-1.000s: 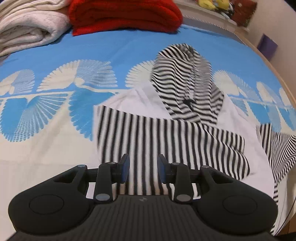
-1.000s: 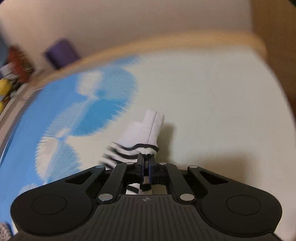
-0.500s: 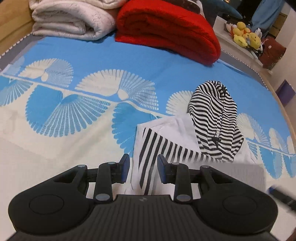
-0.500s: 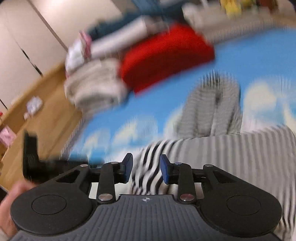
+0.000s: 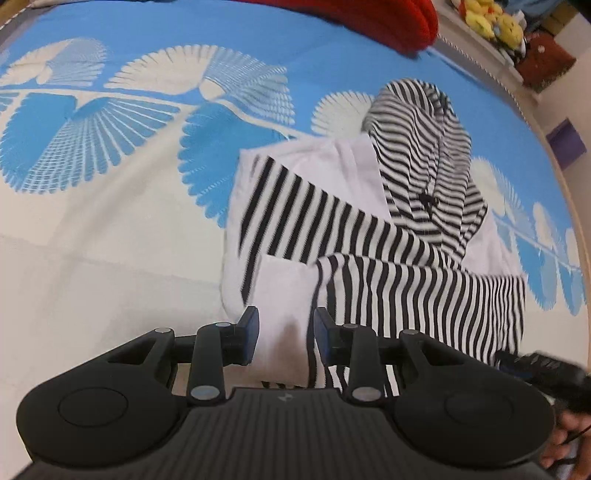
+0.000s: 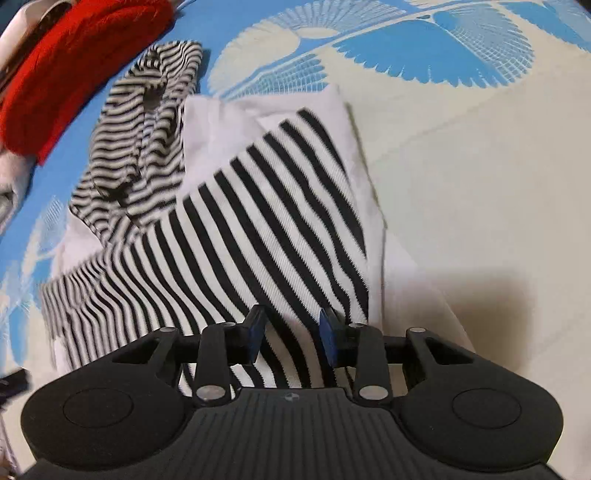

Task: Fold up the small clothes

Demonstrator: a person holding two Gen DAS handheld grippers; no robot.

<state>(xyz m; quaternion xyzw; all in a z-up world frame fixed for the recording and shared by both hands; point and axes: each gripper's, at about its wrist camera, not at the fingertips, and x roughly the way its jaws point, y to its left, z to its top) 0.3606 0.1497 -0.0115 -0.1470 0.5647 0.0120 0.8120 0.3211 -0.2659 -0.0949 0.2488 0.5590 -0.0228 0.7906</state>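
A small hoodie lies on the bedspread, with a white body [image 5: 354, 173], a striped hood [image 5: 424, 147] [image 6: 140, 122] and black-and-white striped sleeves. Both sleeves are folded across the body: one [image 5: 332, 218] [image 6: 280, 206] ends in a white cuff [image 5: 284, 291], the other [image 5: 424, 306] lies over it. My left gripper [image 5: 286, 332] hangs open just above the white cuff, touching nothing. Over the striped sleeve, my right gripper [image 6: 291, 336] has its jaws opening; the fabric lies beneath the gap and is not pinched.
The blue and cream fan-patterned bedspread [image 5: 110, 221] covers the bed. A folded red blanket [image 6: 74, 55] [image 5: 369, 14] lies beyond the hood. Yellow soft toys [image 5: 487, 22] sit on a shelf past the bed's edge. The other gripper and a hand [image 5: 543, 373] show at the lower right.
My right gripper let go of the sleeve's white cuff, opened and swung over the hoodie; that sleeve now lies across the body. My left gripper sank closer to the cuff.
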